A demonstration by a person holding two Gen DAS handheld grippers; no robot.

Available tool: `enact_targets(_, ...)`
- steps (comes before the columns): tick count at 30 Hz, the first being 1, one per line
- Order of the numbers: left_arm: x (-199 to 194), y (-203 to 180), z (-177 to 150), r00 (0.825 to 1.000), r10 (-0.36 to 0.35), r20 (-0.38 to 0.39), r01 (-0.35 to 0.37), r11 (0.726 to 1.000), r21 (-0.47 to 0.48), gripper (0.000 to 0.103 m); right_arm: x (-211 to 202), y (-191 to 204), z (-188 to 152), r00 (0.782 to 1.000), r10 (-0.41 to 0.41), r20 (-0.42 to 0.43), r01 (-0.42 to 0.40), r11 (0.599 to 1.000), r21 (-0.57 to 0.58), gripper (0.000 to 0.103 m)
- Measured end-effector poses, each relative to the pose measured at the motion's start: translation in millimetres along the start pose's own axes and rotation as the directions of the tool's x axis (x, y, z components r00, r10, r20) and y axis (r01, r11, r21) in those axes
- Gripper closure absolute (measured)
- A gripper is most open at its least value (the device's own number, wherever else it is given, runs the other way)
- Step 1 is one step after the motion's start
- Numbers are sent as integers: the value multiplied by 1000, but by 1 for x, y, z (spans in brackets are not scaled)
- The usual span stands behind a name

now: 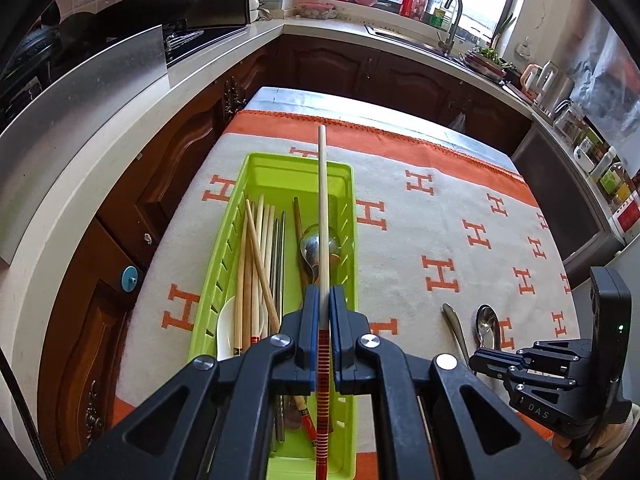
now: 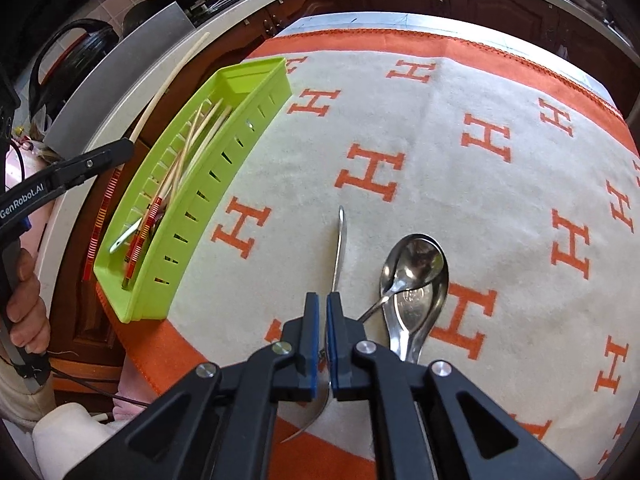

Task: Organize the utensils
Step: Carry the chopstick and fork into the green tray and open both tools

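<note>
My left gripper is shut on a long chopstick with a red striped end and holds it above the green utensil tray. The tray holds several chopsticks and a metal spoon. My right gripper is shut on a thin metal spoon handle low over the cloth. Two nested steel spoons lie just right of it. The right view also shows the tray, the left gripper and its chopstick.
The table has a white cloth with orange H marks and an orange border. Dark wood cabinets and a pale counter run along the left and far side. A sink with a tap is at the back.
</note>
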State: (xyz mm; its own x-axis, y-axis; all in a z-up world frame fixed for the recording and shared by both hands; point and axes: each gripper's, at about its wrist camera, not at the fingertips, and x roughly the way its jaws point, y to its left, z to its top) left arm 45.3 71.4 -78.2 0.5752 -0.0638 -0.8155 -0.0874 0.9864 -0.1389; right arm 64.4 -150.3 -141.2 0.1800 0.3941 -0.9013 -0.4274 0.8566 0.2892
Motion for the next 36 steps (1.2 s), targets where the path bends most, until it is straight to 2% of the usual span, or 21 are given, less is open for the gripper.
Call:
enact_targets(5, 2, 7, 0, 1000, 1, -4, -1, 1000, -6, 100, 15, 5, -1, 997, -69, -39, 68, 997, -29, 97)
enact_targets(11, 6, 16, 0, 1000, 7, -11, -7, 1000, -1, 100, 19, 7, -4, 995, -83, -51, 81, 996, -38, 100)
enact_targets(15, 9, 22, 0, 1000, 16, -18, -16, 1000, 12, 100, 10, 5, 2, 998, -47, -37, 47, 999, 5, 101)
enact_targets(19, 14, 29, 1, 999, 29, -31, -28, 999, 29, 100, -15, 11, 18, 999, 36, 19, -37, 998, 44, 101)
enact_targets(22, 23, 32, -1, 998, 40, -56, -37, 998, 42, 100, -30, 24, 36, 991, 118, 61, -122, 991, 57, 101)
enact_targets(25, 28, 37, -3, 996, 47, -73, -44, 998, 32, 93, -36, 44, 54, 981, 175, 83, -179, 983, 44, 101)
enact_targets(27, 26, 41, -4, 997, 49, -65, -48, 999, 19, 78, -35, 60, 64, 979, 187, 87, -189, 982, 26, 101)
enact_targets(28, 24, 43, -3, 997, 54, -56, -53, 998, 16, 76, -32, 68, 70, 978, 190, 85, -192, 981, 20, 101)
enact_targets(36, 4, 67, 1, 995, 97, -4, -97, 995, -23, 76, 14, 96, 98, 983, 180, 37, -183, 977, 108, 101)
